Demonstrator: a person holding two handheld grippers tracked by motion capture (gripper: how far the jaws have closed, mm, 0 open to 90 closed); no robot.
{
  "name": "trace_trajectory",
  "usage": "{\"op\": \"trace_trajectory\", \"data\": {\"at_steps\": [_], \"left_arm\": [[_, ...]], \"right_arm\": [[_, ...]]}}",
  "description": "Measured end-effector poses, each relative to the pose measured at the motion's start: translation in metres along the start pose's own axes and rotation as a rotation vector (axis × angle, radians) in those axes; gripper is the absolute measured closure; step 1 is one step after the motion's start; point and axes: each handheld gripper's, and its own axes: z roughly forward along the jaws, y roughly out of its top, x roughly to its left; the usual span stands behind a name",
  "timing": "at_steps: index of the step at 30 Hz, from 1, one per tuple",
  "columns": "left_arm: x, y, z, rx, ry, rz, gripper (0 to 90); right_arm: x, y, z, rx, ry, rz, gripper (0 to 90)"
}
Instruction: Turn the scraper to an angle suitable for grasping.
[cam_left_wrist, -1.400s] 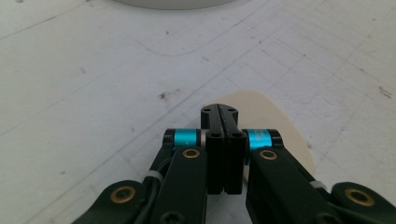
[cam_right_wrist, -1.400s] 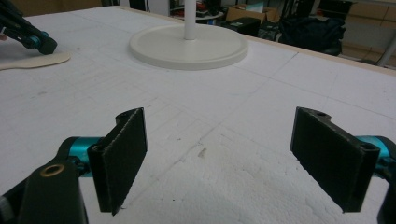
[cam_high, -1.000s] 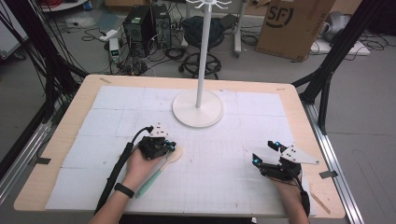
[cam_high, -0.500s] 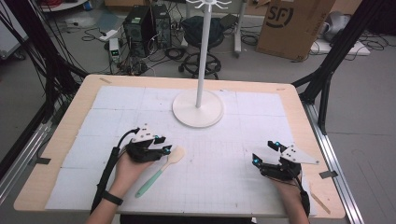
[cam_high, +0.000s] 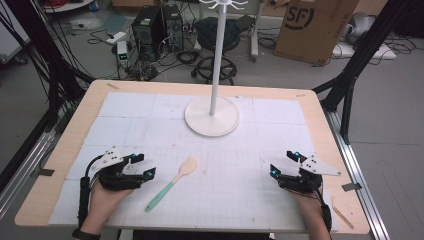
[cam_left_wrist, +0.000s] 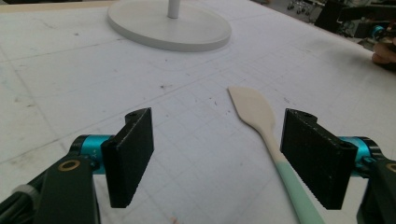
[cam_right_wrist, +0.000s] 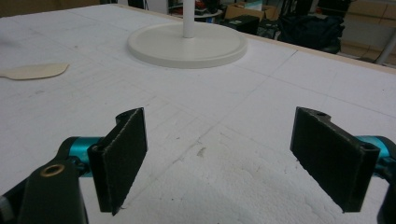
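Spatula (cam_high: 171, 183): it lies flat on the white mat of the table (cam_high: 65, 150), near the front edge and left of centre, well apart from the stand's round base (cam_high: 212, 116). Its long axis runs on a slant, cream blade toward one o'clock, mint-green handle toward seven o'clock. From the left gripper (cam_high: 145, 168) it sits just beside, at about three o'clock, untouched; in the left gripper view the blade (cam_left_wrist: 252, 108) shows between the two black jaws, nearer the right one. Those jaws have just been opening and stand wide with nothing pressed between them. The right gripper (cam_high: 281, 165) rests well apart, far over at three o'clock from the spatula, jaws also spread wide and empty. The left hand (cam_high: 102, 200) is plainly the nearer. The handle's tail is cut off in the left gripper view, behind the right jaw and past the frame's lower edge, and the right gripper view catches just the blade's edge.
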Motion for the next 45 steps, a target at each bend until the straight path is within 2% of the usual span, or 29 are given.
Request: {"op": "trace_trajectory", "data": {"at_steps": [2, 4, 8, 13, 16, 19, 24, 27, 30, 31, 33, 36, 38, 42, 43, 45], "left_arm": [[0.002, -0.005, -0.008, -0.021, 0.004, -0.001, 25.2], [0.002, -0.008, -0.012, -0.023, -0.011, -0.006, 23.4], [-0.005, -0.01, -0.011, 0.011, -0.014, 0.021, 24.6], [-0.024, -0.006, 0.005, 0.074, -0.017, 0.072, 26.2], [-0.034, -0.005, 0.016, 0.095, -0.023, 0.077, 26.6], [-0.044, -0.005, 0.03, 0.136, -0.014, 0.091, 27.6], [-0.051, -0.005, 0.041, 0.171, -0.005, 0.107, 29.3], [-0.06, -0.004, 0.053, 0.218, 0.01, 0.134, 34.3], [-0.063, -0.003, 0.057, 0.238, 0.014, 0.144, 41.9], [-0.064, -0.003, 0.059, 0.249, 0.022, 0.149, 41.9], [-0.068, -0.002, 0.064, 0.29, 0.045, 0.17, 49.4], [-0.07, -0.002, 0.067, 0.3, 0.06, 0.178, 54.8], [-0.071, -0.001, 0.069, 0.301, 0.063, 0.166, 58.6], [-0.071, -0.001, 0.07, 0.303, 0.052, 0.164, 64.9], [-0.071, 0.0, 0.07, 0.304, 0.055, 0.167, 71.5], [-0.069, 0.0, 0.07, 0.3, 0.051, 0.166, 78.5]], "right_arm": [[0.0, 0.0, 0.0, 0.0, -0.003, 0.0, 17.8], [0.0, 0.0, 0.0, 0.0, -0.007, 0.004, 17.8], [-0.001, 0.0, 0.001, 0.004, -0.01, 0.008, 17.8], [0.0, 0.0, 0.001, 0.005, -0.012, 0.008, 17.9], [0.0, 0.0, 0.001, 0.005, -0.008, 0.008, 17.8], [0.0, 0.0, 0.001, 0.006, -0.006, 0.008, 17.9], [0.0, 0.0, 0.001, 0.004, -0.005, 0.0, 18.5], [0.0, 0.0, 0.001, 0.005, -0.004, -0.005, 18.5], [0.0, 0.0, 0.001, 0.004, -0.004, -0.011, 18.5], [0.0, 0.0, 0.001, 0.004, -0.004, -0.011, 18.5], [0.001, 0.0, 0.001, 0.007, 0.0, -0.008, 18.5], [0.001, 0.0, 0.001, 0.007, -0.001, -0.009, 18.5], [0.001, 0.0, 0.001, 0.008, -0.002, -0.011, 18.5], [0.001, 0.0, 0.001, 0.007, -0.002, -0.013, 18.5], [0.001, 0.0, 0.001, 0.007, -0.002, -0.013, 18.5], [0.001, 0.0, 0.001, 0.007, -0.002, -0.013, 18.5]]}}
